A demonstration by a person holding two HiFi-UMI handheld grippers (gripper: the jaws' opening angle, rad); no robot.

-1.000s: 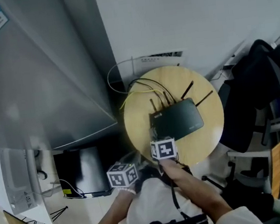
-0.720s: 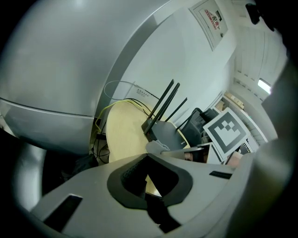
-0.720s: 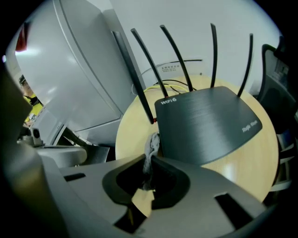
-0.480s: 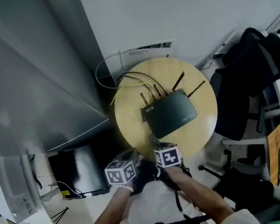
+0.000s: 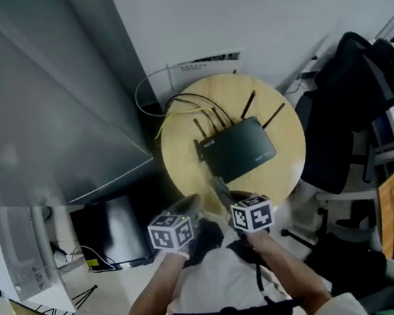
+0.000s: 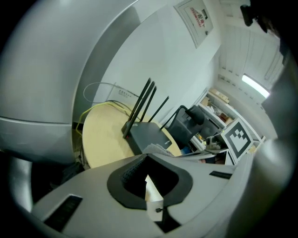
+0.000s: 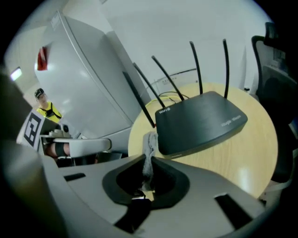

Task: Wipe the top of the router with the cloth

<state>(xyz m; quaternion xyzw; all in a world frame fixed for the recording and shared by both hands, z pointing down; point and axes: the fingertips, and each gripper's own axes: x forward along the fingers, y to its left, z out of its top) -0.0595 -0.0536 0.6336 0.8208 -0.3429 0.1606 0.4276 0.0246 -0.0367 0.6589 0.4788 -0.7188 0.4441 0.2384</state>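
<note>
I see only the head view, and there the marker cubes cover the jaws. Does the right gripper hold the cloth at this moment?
Observer: Yes. In the right gripper view, the right gripper is shut on the grey cloth, which stands up between its jaws.
Operator: Is the cloth lying on the top of the router?
Observer: No. Its tip is beside the corner of the router nearest that gripper, not on the top face.
Operator: And the left gripper, does it hold anything?
Observer: No. In its own view, the left gripper is shut with nothing between its jaws.
</note>
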